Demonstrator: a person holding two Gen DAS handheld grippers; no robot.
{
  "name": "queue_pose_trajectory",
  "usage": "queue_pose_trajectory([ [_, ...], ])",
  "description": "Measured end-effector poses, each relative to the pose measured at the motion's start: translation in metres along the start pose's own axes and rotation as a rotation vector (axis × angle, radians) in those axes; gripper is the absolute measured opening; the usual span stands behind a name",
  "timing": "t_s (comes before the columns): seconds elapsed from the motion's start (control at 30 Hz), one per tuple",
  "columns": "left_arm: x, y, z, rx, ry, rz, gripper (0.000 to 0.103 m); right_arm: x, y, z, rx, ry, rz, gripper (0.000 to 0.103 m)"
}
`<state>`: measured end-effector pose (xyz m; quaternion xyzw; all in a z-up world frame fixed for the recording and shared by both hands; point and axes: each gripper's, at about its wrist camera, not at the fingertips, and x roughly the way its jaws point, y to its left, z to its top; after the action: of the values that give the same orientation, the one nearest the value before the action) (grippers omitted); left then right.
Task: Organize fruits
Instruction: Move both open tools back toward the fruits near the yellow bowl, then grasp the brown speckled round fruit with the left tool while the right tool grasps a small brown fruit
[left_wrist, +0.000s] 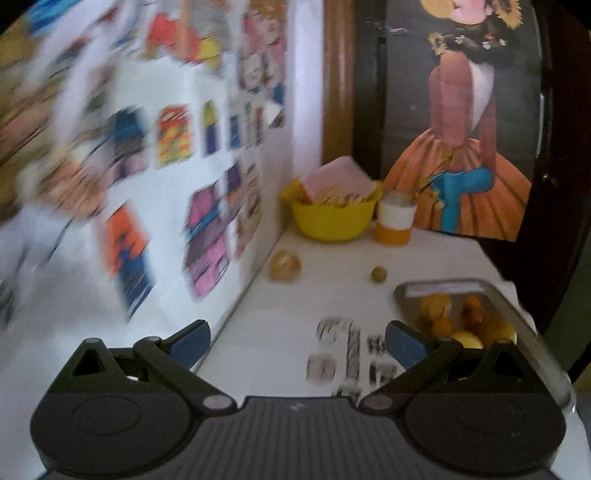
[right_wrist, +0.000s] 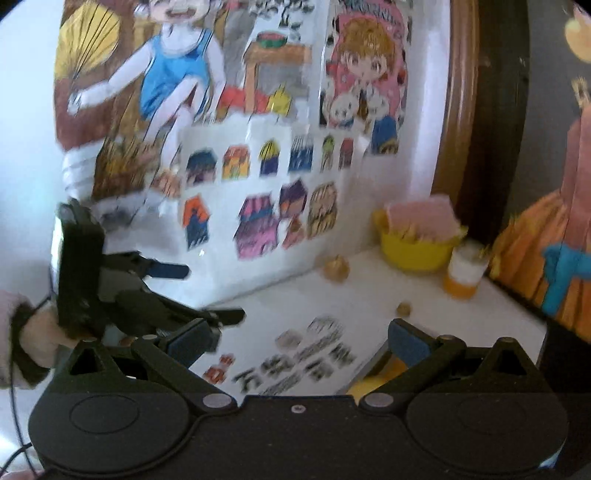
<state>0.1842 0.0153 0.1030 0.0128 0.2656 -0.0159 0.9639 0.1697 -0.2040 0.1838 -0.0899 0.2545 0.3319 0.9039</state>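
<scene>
White bench (left_wrist: 325, 266) carries my metal tray (left_wrist: 443, 286) of orange and yellow fruits (left_wrist: 463, 321); behind it, a yellow bowl (left_wrist: 332, 221) holds pink paper. My left claw (left_wrist: 297, 341) and right claw (right_wrist: 299, 341) gape empty.

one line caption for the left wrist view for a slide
Open left gripper above white table, metal tray of fruit at right, yellow bowl behind.

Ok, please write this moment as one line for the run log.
left gripper: open, empty | right gripper: open, empty | metal tray: holds fruits | two round items loose on table
</scene>
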Motion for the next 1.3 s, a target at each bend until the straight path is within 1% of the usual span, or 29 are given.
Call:
queue_pose_trajectory([
  [0.07,0.017,-0.007,0.016,0.030,-0.019,-0.002,0.103,0.004,-0.016,0.021,0.003,0.017,-0.007,0.102],
  [0.17,0.051,-0.015,0.031,0.053,0.003,-0.035,0.103,0.022,-0.042,0.047,0.036,0.026,-0.040,0.102],
  [0.2,0.064,-0.015,0.032,0.044,0.002,-0.052,0.103,0.030,-0.049,0.051,0.039,0.032,-0.051,0.102],
  [0.27,0.090,-0.013,0.026,-0.009,0.012,-0.077,0.103,0.055,-0.064,0.055,0.040,0.043,-0.074,0.102],
  [0.3,0.105,-0.012,0.024,-0.029,0.027,-0.093,0.103,0.069,-0.072,0.053,0.042,0.048,-0.082,0.102],
  [0.33,0.118,-0.011,0.022,-0.036,0.032,-0.090,0.103,0.084,-0.080,0.049,0.046,0.054,-0.089,0.102],
  [0.43,0.150,-0.012,0.020,-0.012,0.029,-0.067,0.103,0.134,-0.111,0.027,0.074,0.070,-0.121,0.102],
  [0.5,0.166,-0.011,0.021,-0.001,0.025,-0.056,0.103,0.161,-0.128,0.010,0.087,0.078,-0.117,0.102],
  [0.57,0.179,-0.010,0.023,0.013,0.014,-0.038,0.103,0.184,-0.143,-0.009,0.101,0.061,-0.095,0.102],
  [0.63,0.194,-0.009,0.025,0.038,0.010,0.002,0.103,0.205,-0.152,-0.023,0.089,0.061,-0.083,0.102],
  [0.7,0.210,-0.007,0.026,0.052,0.025,0.038,0.103,0.224,-0.157,-0.033,0.072,0.084,-0.063,0.102],
  [0.77,0.218,-0.001,0.026,0.050,0.027,0.038,0.103,0.242,-0.156,-0.039,0.049,0.124,-0.049,0.102],
  [0.83,0.227,-0.001,0.027,0.058,0.033,0.034,0.103,0.260,-0.153,-0.041,0.027,0.161,-0.031,0.099],
  [0.87,0.231,-0.002,0.028,0.070,0.040,0.033,0.103,0.267,-0.154,-0.042,0.033,0.175,-0.026,0.097],
  [0.93,0.241,-0.006,0.029,0.107,0.064,0.021,0.103,0.281,-0.160,-0.044,0.088,0.207,-0.011,0.094],
  [1.0,0.251,-0.011,0.031,0.152,0.095,0.038,0.103,0.292,-0.171,-0.045,0.170,0.230,0.008,0.088],
  [1.03,0.253,-0.012,0.032,0.163,0.094,0.039,0.103,0.296,-0.175,-0.045,0.193,0.235,0.009,0.087],
  [1.1,0.257,-0.013,0.033,0.161,0.088,0.027,0.103,0.301,-0.182,-0.045,0.228,0.237,0.007,0.081],
  [1.17,0.260,-0.011,0.035,0.147,0.089,0.032,0.103,0.304,-0.188,-0.045,0.252,0.241,0.011,0.076],
  [1.27,0.263,-0.010,0.037,0.129,0.077,0.026,0.102,0.307,-0.185,-0.046,0.244,0.235,0.019,0.075],
  [1.3,0.264,-0.011,0.038,0.128,0.078,0.025,0.102,0.309,-0.182,-0.046,0.231,0.238,0.021,0.072],
])
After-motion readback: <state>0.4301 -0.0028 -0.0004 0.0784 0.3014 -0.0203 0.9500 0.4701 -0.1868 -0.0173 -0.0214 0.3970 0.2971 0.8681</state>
